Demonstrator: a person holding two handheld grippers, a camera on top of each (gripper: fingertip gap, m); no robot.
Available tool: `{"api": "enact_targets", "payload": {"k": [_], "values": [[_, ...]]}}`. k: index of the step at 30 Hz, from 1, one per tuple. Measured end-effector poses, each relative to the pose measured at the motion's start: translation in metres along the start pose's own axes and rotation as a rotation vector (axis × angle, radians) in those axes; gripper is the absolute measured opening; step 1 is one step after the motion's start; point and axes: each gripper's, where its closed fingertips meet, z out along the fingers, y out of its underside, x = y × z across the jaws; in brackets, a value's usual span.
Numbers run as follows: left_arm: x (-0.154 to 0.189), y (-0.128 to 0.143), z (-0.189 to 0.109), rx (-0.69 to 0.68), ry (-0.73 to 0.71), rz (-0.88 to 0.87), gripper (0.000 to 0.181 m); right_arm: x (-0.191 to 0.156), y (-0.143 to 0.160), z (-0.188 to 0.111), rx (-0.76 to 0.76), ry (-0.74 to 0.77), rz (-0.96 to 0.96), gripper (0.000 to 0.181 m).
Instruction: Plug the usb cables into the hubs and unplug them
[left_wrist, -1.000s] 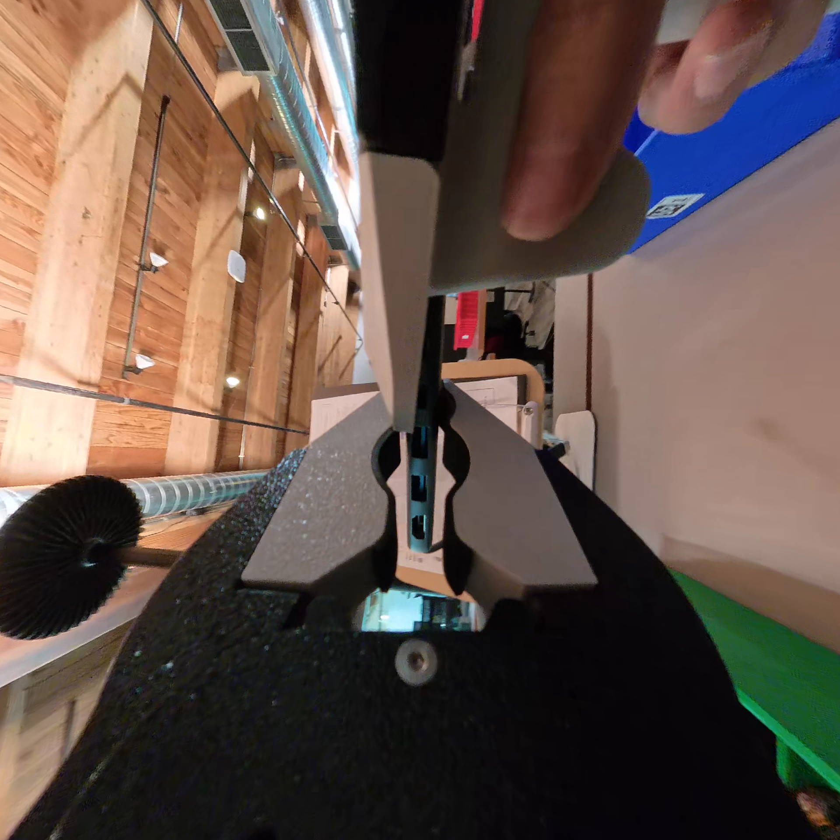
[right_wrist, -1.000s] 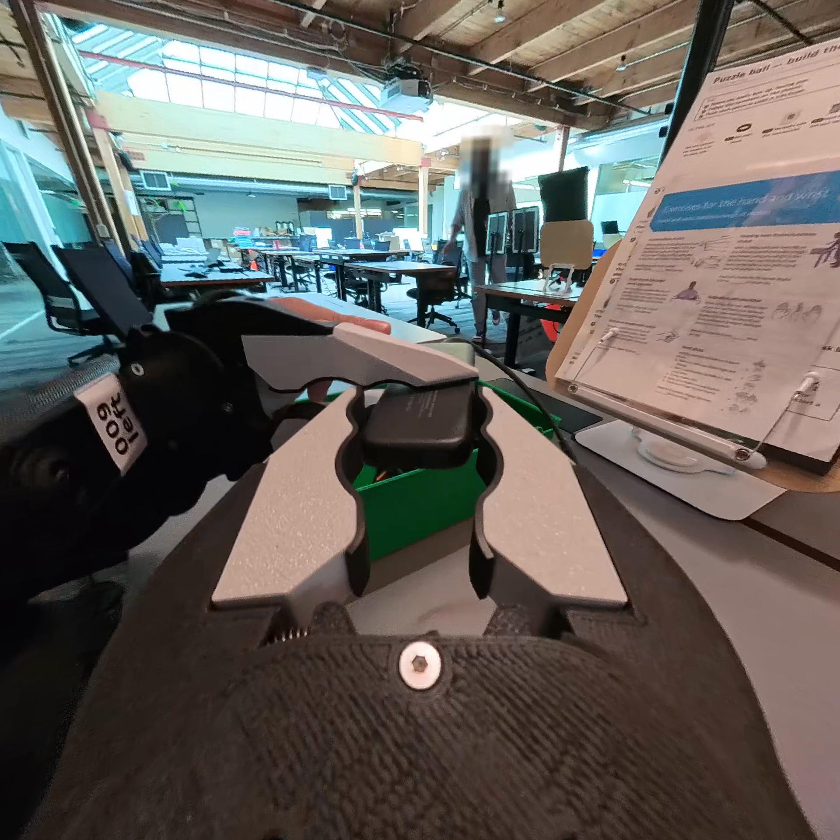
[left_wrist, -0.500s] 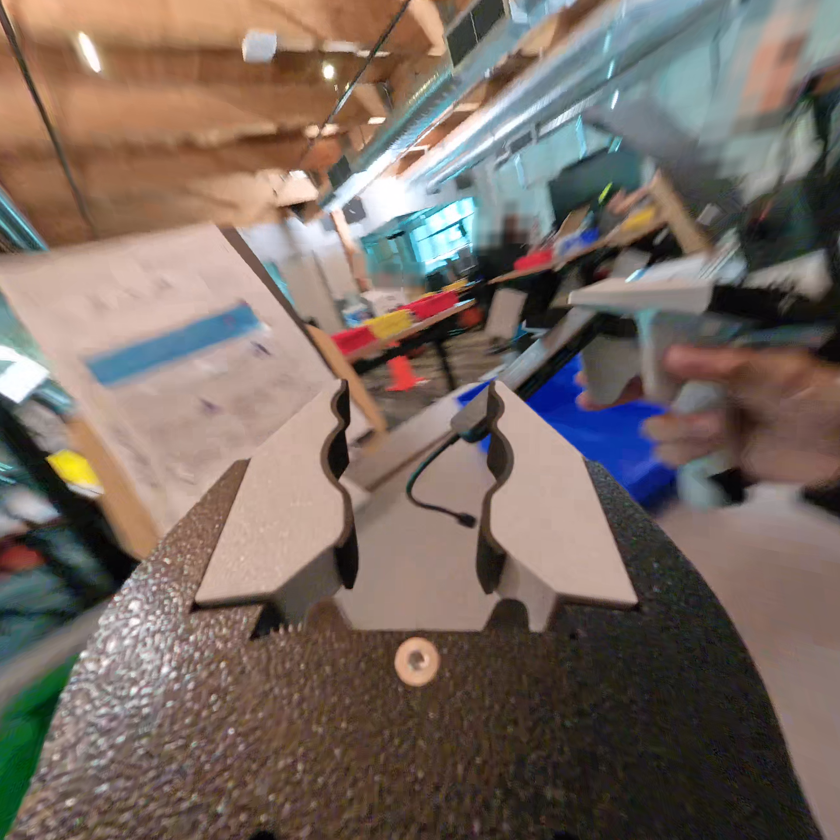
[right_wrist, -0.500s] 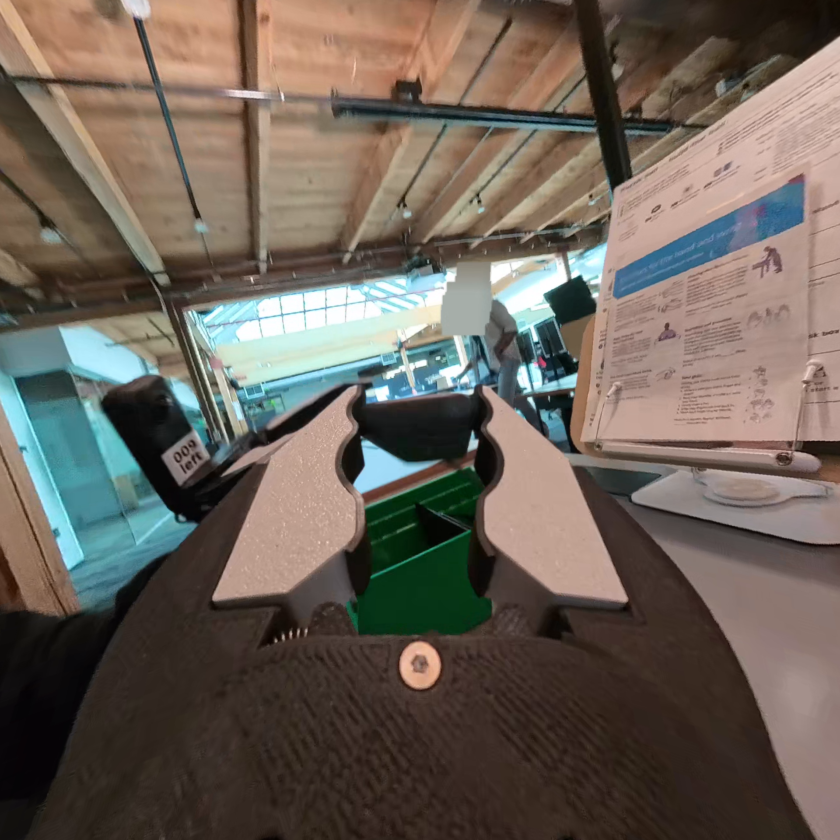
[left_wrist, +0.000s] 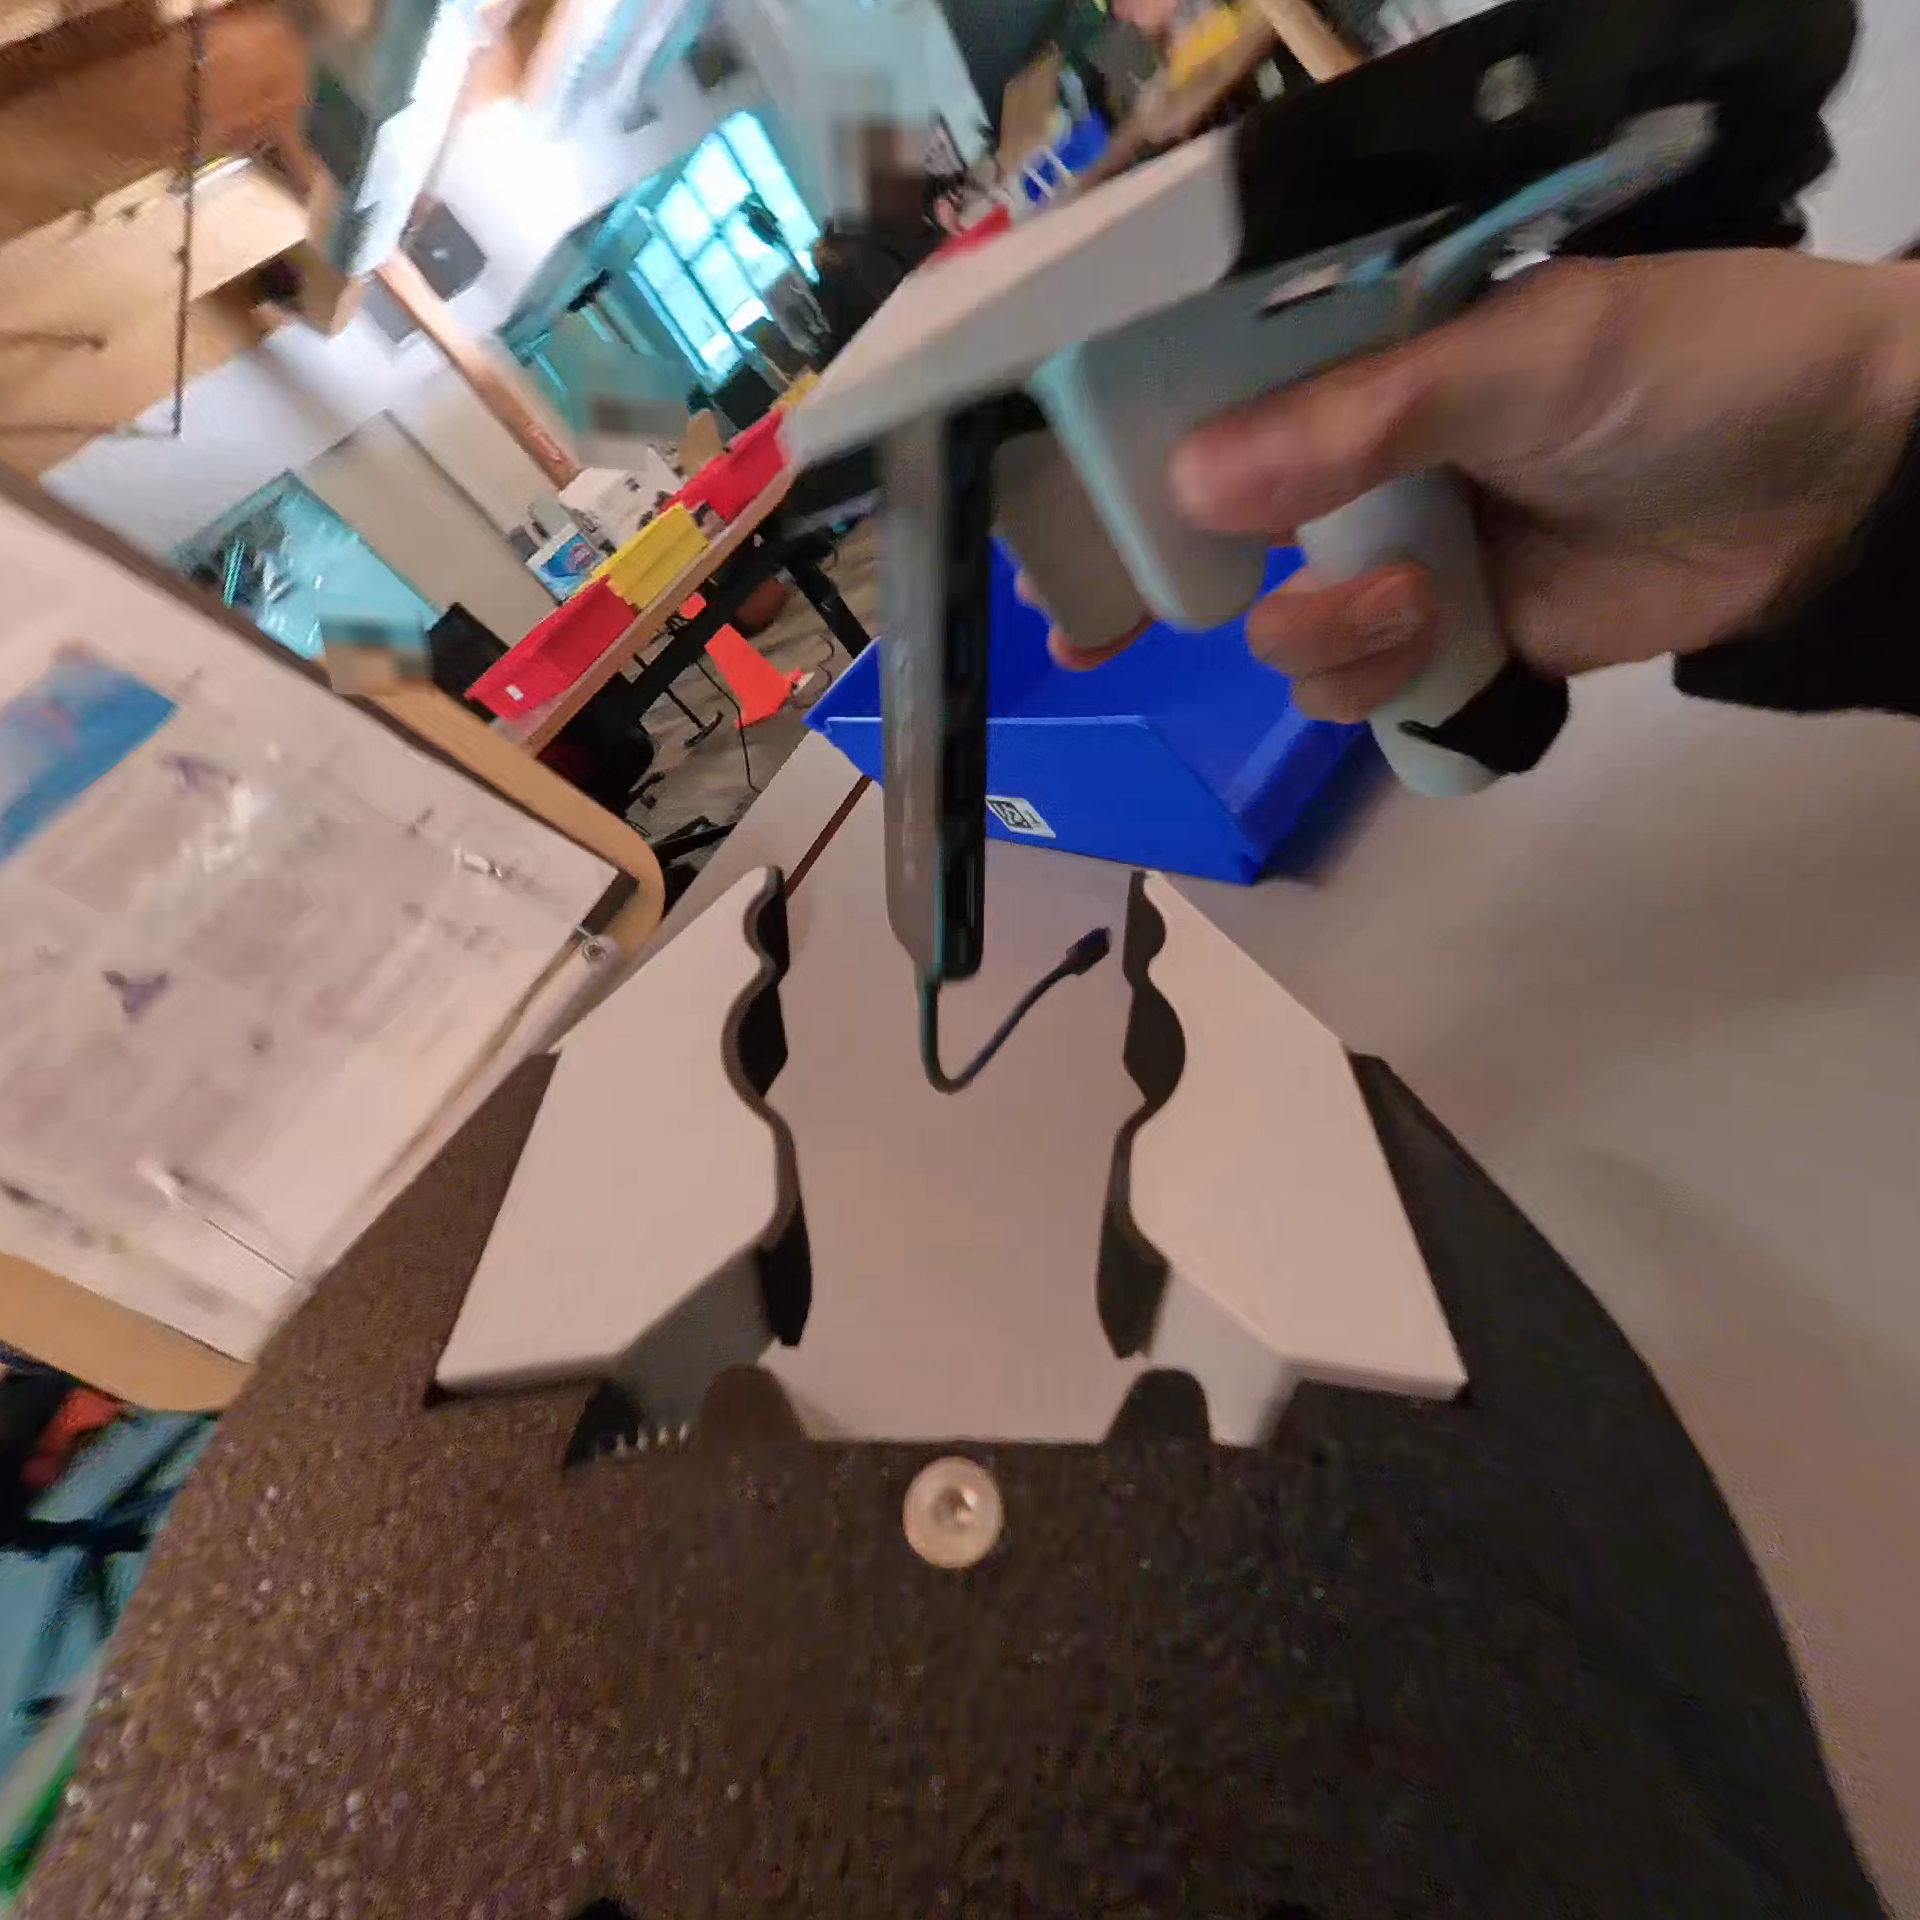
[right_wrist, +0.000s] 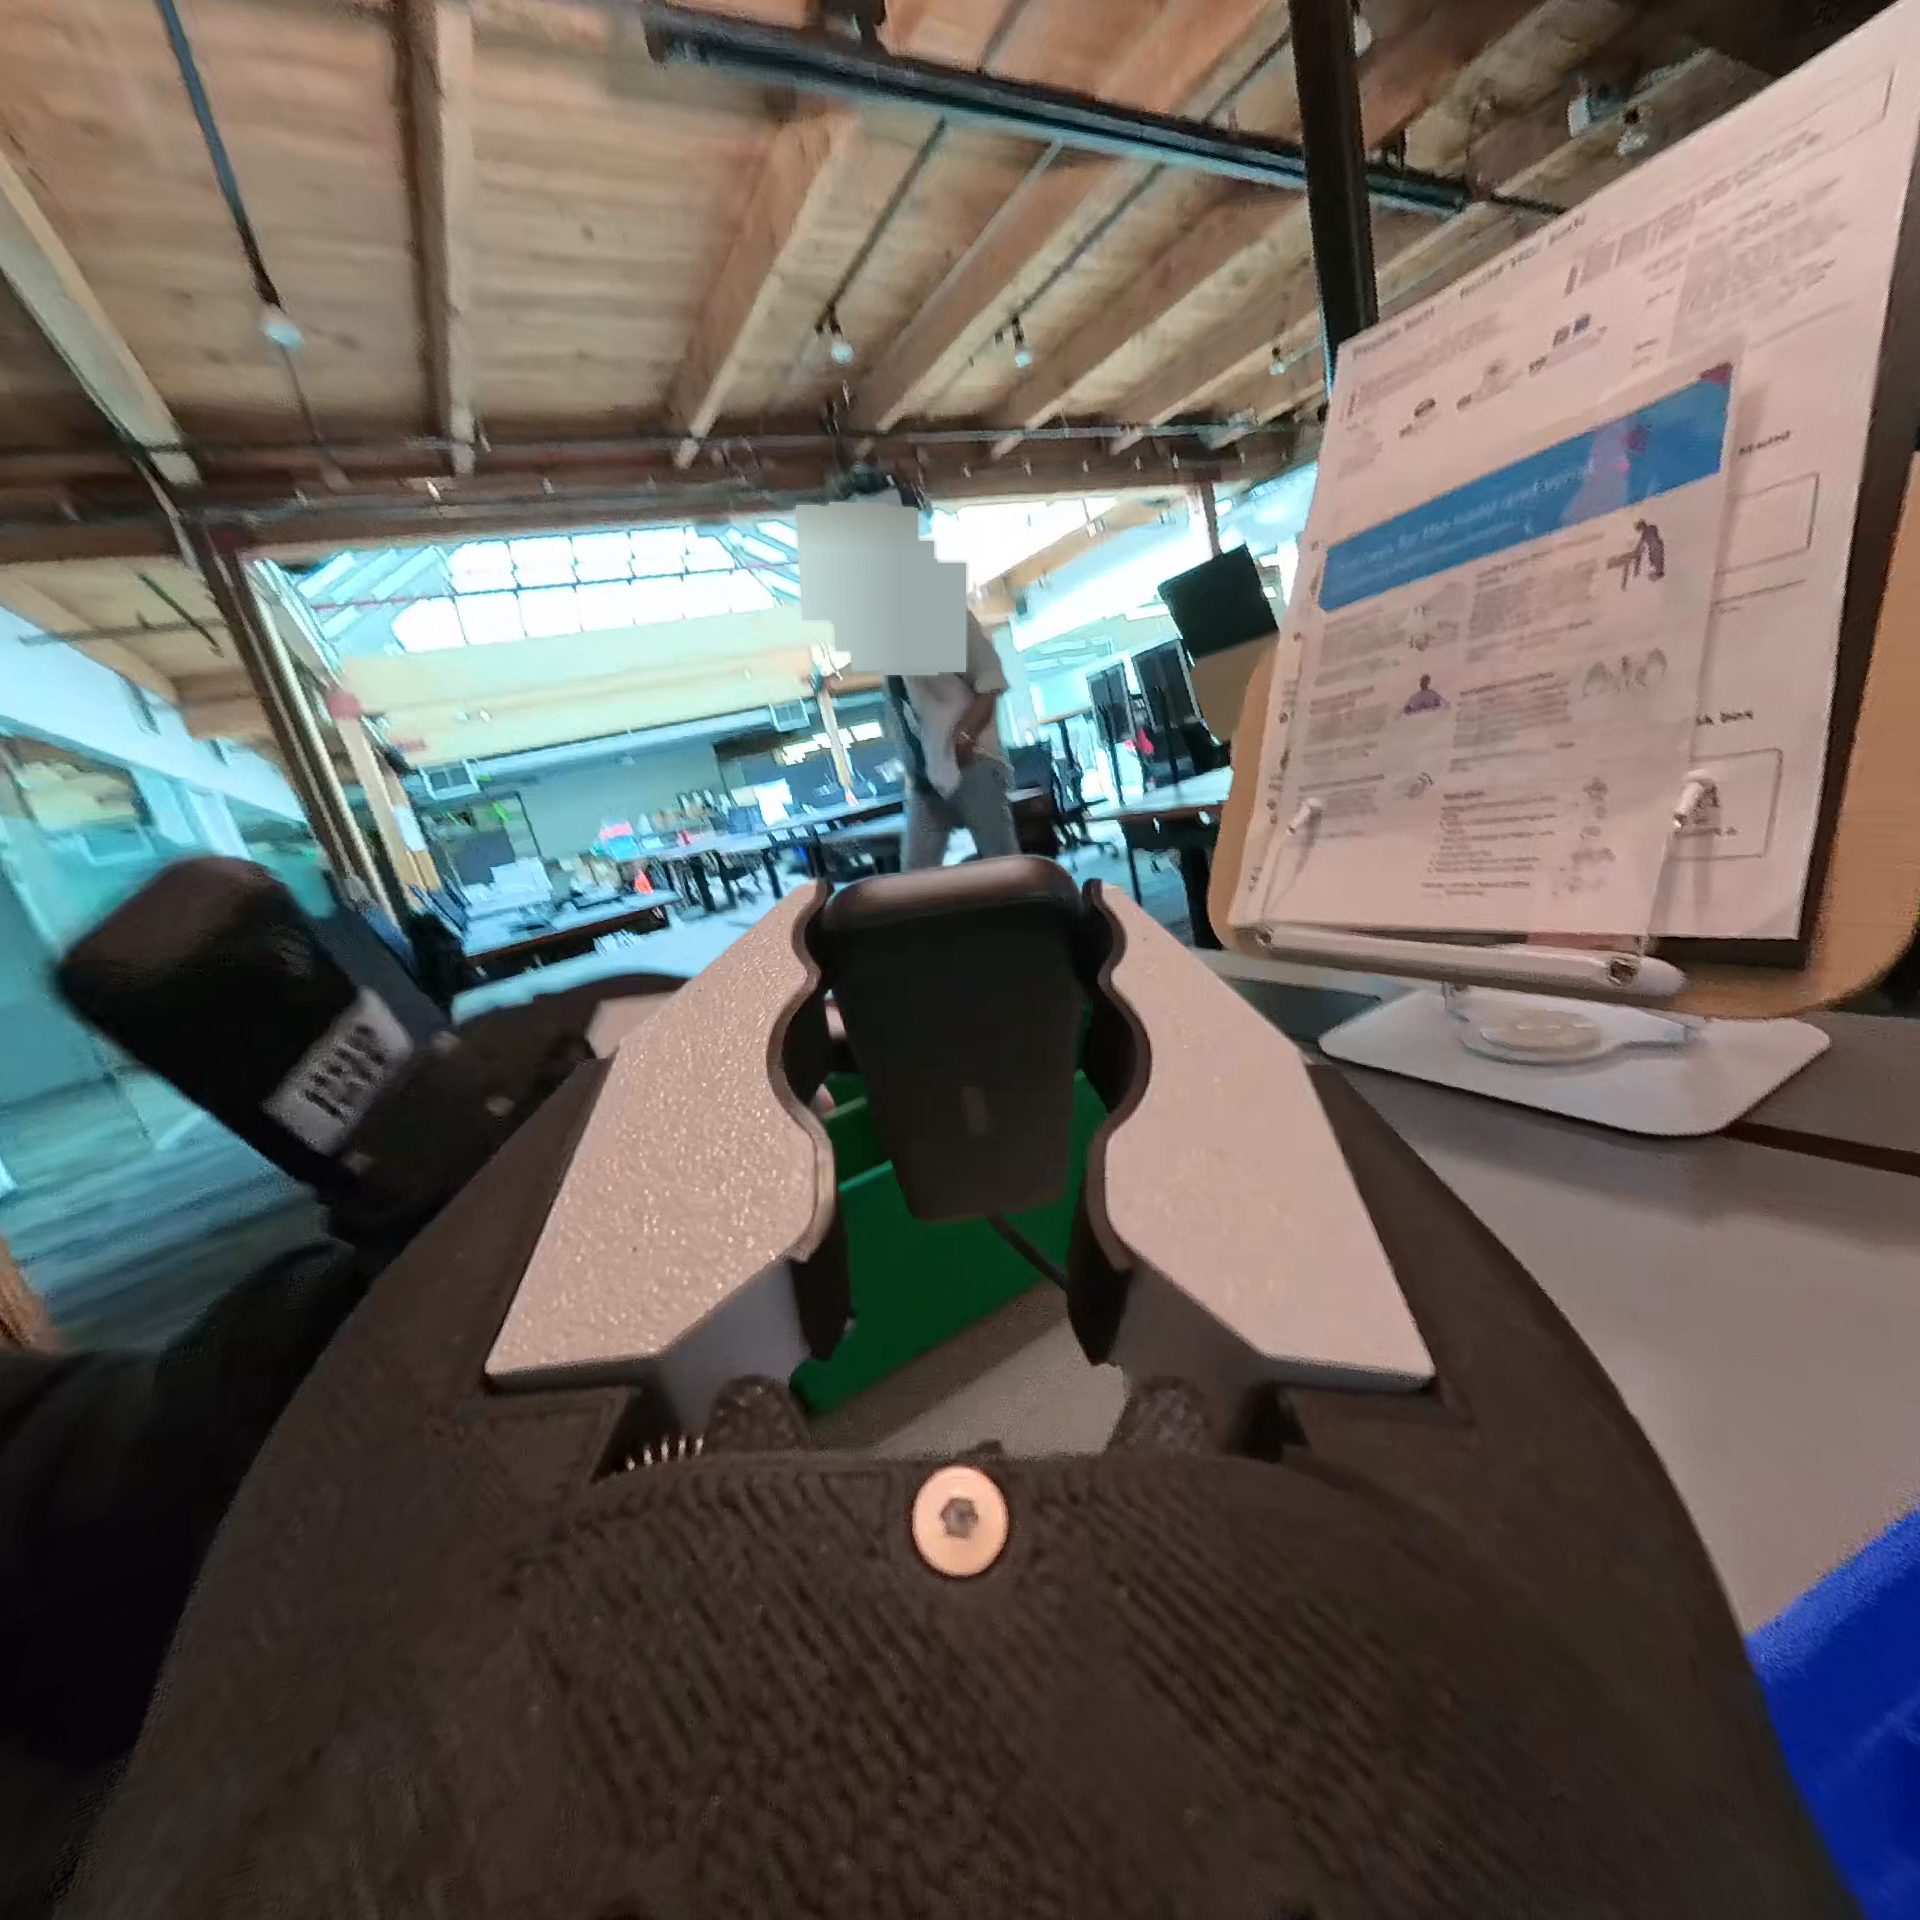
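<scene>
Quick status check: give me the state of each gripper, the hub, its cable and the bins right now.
Left gripper: open, holding nothing.
Right gripper: shut on the hub.
Hub: clamped between the right fingers, held off the table.
Hub cable: dangling, plug end free, not plugged into anything.
Blue bin: on the table, contents not visible.
Green bin: behind the hub, contents hidden.

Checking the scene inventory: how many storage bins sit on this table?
2: a blue bin behind the right gripper, and a green bin seen between the right gripper's fingers. More may sit outside both views.
</scene>
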Motion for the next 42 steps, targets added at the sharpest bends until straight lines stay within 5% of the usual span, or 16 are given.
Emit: {"api": "enact_targets", "payload": {"k": [4,6,8,12,16,23,26,29,37,42], "values": [[0.002,0.0,0.014,-0.186,0.054,0.18,0.057,-0.004,0.013,0.004,-0.074,-0.018,-0.024,0.046],[-0.002,0.0,0.022,-0.196,0.028,0.21,0.024,-0.011,0.013,0.008,-0.076,-0.03,0.006,0.046],[-0.013,-0.003,0.023,-0.173,-0.045,0.182,0.014,-0.003,0.008,0.008,-0.061,0.049,-0.019,0.045],[-0.039,-0.006,0.019,-0.039,-0.094,-0.228,0.009,-0.004,-0.013,0.0,0.057,0.089,-0.149,0.051],[-0.081,-0.003,0.006,0.206,-0.108,-0.807,0.009,-0.001,0.002,0.004,-0.062,0.135,-0.271,0.083],[-0.089,0.005,-0.006,0.488,-0.082,-1.398,0.009,-0.009,0.05,0.036,-0.177,0.213,-0.539,0.072],[-0.078,0.006,-0.004,0.528,0.033,-1.567,0.009,-0.006,0.054,0.038,-0.166,0.238,-0.6,0.063],[-0.075,0.007,-0.004,0.544,0.059,-1.613,0.008,-0.008,0.078,0.038,-0.278,0.15,-0.686,0.065],[-0.058,0.012,0.003,0.558,0.086,-1.724,0.008,-0.001,0.08,0.041,-0.242,0.235,-0.775,0.045],[-0.063,0.015,-0.008,0.479,0.066,-1.489,0.021,-0.005,0.078,0.037,-0.243,0.135,-0.613,0.046]]}}
